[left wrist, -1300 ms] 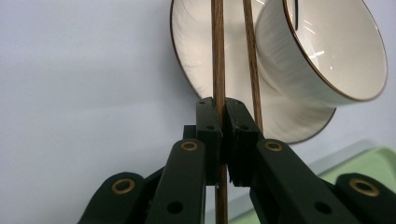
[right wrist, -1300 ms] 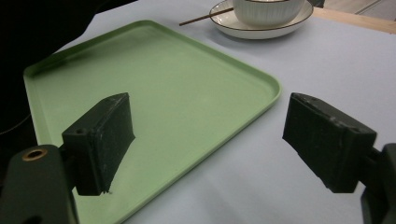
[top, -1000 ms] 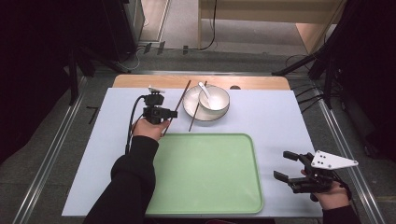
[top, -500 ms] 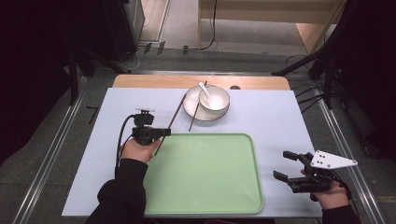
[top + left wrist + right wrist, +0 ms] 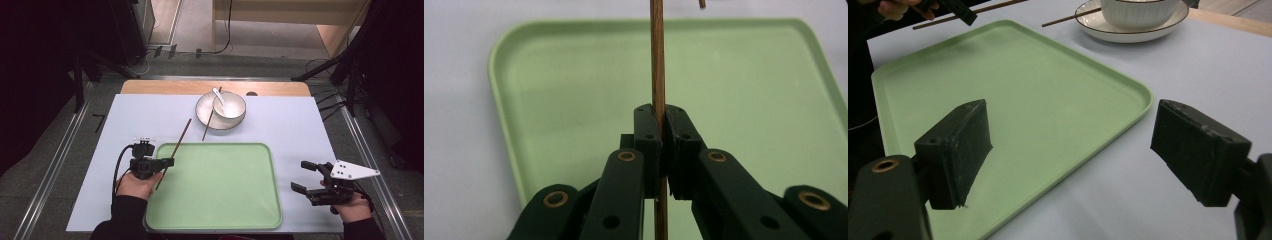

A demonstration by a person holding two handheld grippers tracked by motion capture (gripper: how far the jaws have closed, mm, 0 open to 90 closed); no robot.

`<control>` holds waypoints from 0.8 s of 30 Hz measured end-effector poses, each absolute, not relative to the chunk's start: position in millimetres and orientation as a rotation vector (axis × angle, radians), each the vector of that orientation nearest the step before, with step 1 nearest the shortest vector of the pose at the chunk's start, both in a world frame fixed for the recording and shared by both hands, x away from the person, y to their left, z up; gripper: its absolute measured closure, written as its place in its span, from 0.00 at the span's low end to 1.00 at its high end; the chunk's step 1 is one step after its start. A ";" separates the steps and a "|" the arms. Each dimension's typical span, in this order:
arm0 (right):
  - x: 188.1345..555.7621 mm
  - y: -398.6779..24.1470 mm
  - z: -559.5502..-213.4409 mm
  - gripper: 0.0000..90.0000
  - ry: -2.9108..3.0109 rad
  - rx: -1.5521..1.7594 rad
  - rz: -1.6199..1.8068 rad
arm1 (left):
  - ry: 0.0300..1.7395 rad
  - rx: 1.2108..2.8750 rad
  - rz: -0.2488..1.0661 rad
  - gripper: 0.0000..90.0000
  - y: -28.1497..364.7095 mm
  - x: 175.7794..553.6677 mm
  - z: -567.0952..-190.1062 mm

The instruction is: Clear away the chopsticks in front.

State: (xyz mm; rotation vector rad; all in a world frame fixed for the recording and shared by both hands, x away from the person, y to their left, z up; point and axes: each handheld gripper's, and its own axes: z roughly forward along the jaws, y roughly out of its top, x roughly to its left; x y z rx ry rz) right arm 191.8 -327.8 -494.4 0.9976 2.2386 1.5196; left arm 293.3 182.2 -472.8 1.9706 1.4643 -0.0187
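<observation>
High view: left gripper point(image 5: 169, 161) clamped on chopstick point(image 5: 179, 141) over tray point(image 5: 260, 200) rim at nine o'clock; right gripper point(image 5: 306, 176) spread wide at four o'clock, holding nothing

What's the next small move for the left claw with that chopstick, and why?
Probably lower it and lay the chopstick flat on the green tray, then open. The left claw is shut on the stick at the tray's left edge, with the stick's lower part already over the tray. The second chopstick leans on the plate, and the right claw waits open.
</observation>
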 end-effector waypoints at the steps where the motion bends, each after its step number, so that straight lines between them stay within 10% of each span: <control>1: 192.3 -327.6 -494.4 0.18 2.239 0.996 1.520 | 1.472 1.972 -0.024 0.96 182.9 286.9 -474.8; 24: 195.7 -324.7 -493.9 0.18 2.249 0.986 1.520 | 1.566 2.056 -0.058 0.95 187.8 238.3 -498.7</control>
